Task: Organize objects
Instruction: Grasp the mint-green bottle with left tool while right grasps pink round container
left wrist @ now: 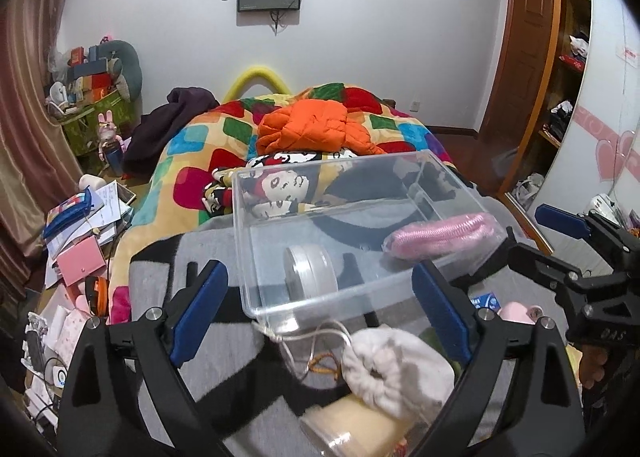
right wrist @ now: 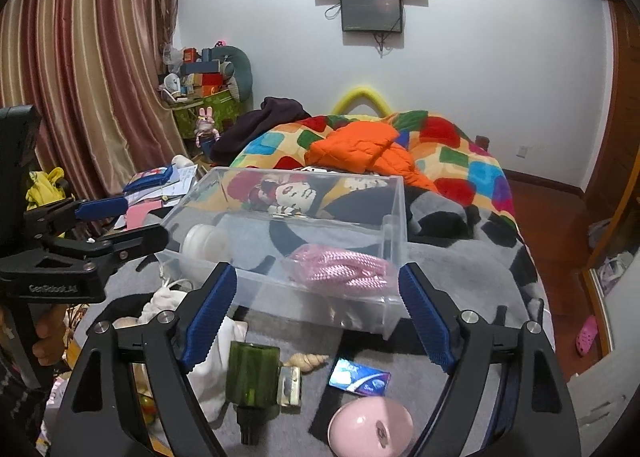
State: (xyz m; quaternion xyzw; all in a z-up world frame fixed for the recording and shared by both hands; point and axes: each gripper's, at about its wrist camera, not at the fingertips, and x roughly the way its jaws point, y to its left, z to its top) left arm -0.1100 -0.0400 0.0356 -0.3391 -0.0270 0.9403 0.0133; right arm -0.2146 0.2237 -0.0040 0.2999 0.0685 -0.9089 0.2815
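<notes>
With both the left gripper [left wrist: 320,309] and right gripper [right wrist: 316,313] spread wide and empty, a pink cord [right wrist: 344,267] and a white tape roll [left wrist: 310,271] already lie in the clear box [right wrist: 394,241] on the bed [right wrist: 460,269], while a green bottle [right wrist: 252,375], pink dish [right wrist: 370,427], blue packet [right wrist: 360,377] and white pouch [left wrist: 396,369] wait in front of the box.

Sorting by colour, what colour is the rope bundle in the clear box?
Pink rope bundle; right wrist view.
</notes>
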